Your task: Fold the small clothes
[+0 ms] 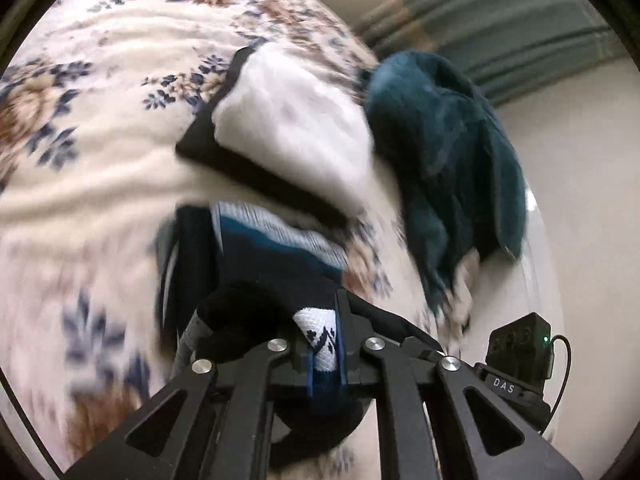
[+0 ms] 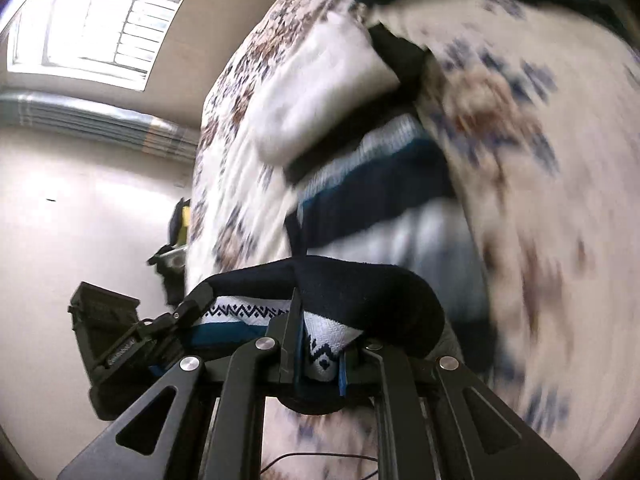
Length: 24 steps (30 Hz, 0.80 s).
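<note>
Your left wrist camera looks along its claw (image 1: 322,344), close over the floral-printed cream bed cover (image 1: 100,152). Your right wrist camera faces along its claw (image 2: 320,354) toward the bright barred window (image 2: 100,16). Both views share the folded white-and-black garment (image 1: 288,128) (image 2: 320,92).

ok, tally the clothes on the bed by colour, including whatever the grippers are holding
Navy patterned sock, clamped by the left gripper and the right gripper: 1
Navy and grey striped piece: 1
White and black folded piece: 1
Teal garment: 1
Total: 4, all on or over the floral bedspread. Motion blur could hide more.
</note>
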Tool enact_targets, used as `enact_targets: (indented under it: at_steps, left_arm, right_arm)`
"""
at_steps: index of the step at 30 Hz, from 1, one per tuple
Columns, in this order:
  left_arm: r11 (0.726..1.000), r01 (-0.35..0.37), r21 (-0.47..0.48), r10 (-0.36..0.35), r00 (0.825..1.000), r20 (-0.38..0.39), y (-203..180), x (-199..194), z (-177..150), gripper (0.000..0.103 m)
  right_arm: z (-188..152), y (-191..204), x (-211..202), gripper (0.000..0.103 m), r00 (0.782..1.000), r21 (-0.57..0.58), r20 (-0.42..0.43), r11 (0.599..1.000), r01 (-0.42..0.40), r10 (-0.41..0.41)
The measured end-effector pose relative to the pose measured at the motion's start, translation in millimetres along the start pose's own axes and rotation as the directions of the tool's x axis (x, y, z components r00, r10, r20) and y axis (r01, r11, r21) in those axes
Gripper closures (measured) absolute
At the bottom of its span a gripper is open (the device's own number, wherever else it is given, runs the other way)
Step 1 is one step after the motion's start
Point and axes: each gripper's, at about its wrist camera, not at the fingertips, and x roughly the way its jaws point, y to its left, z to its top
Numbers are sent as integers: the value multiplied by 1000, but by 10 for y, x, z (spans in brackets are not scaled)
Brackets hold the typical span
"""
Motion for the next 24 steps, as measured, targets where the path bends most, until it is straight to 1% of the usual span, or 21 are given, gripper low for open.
enact_targets:
  at_steps: [1,2,3,4,5,6,7,8,10,12,14,15,16,17,18,19,20,21,22,23,24]
  left_arm:
    - [999,-2,-35,1,1000,-20,109,161,181,90]
    - [998,-11,-57,10,999,-30,172,225,268,87]
    - [996,-20,-88,16,999,-38,276,320,411,78]
    - [993,-11,-114,6,999,-43,354,357,490,66]
    - [992,-9,-127,4,999,-40,386,342,516,57]
    - [991,-7,-133,5,1000,-13,431,299,539,37]
    - [992,-5,-128,6,1000,9,443,245,542,36]
    - [994,-27,-108,29,1000,13,452,212,526,36]
    - [995,-88,-40,87,996,-15,442,222,482,36]
    - [983,-181,39,183,981,-64,418,320,397,36]
    - [974,-205,93,214,971,-108,403,475,354,36]
    - [966,-229,118,243,962,-125,394,579,339,36]
    - [963,-235,136,252,958,-134,388,665,352,36]
    - [956,-245,162,269,953,-143,367,764,366,36]
    - [944,-268,193,298,943,-150,345,869,392,38]
    - [933,-285,221,319,937,-140,325,947,424,63]
    - [926,-292,240,330,935,-132,320,999,463,82]
    - [920,-296,257,336,933,-129,312,1027,487,96]
    - [929,-266,256,306,943,-131,303,1017,517,96]
    - [934,-251,255,288,950,-121,287,994,544,96]
    - [933,-248,260,283,953,-110,273,969,577,96]
  right_arm:
    - [249,-7,192,90,1000,-2,-9,1000,4,-4]
    - [494,-31,390,88,1000,5,-23,1000,18,-18]
    - [658,-65,555,86,999,13,-34,1000,23,-22]
    - [851,-113,714,82,998,28,-54,999,32,-30]
    - [986,-157,795,70,997,50,-71,998,37,-33]
    - [1091,-206,825,62,997,78,-66,996,38,-33]
    - [1147,-236,781,48,999,94,-34,995,30,-27]
    - [1188,-247,749,39,1000,94,-9,995,21,-21]
    - [1208,-272,625,37,999,80,26,997,17,-20]
    - [1170,-346,580,37,998,77,26,995,59,-61]
    - [1140,-449,649,37,992,76,-6,989,130,-130]
    - [1144,-492,713,37,988,76,-26,985,155,-153]
    - [1134,-530,770,37,986,76,-39,983,167,-164]
    - [1140,-570,853,37,983,77,-52,981,180,-176]
    - [1155,-596,935,37,979,74,-66,978,196,-191]
    - [1189,-619,1045,37,973,69,-87,973,219,-213]
    - [1211,-648,1131,37,970,70,-97,971,230,-223]
    - [1241,-661,1221,37,969,68,-106,971,229,-221]
    - [1268,-652,1287,50,970,55,-103,972,229,-222]
    - [1288,-620,1318,91,964,35,-89,966,256,-252]
    - [1307,-585,1345,96,952,14,-80,955,296,-294]
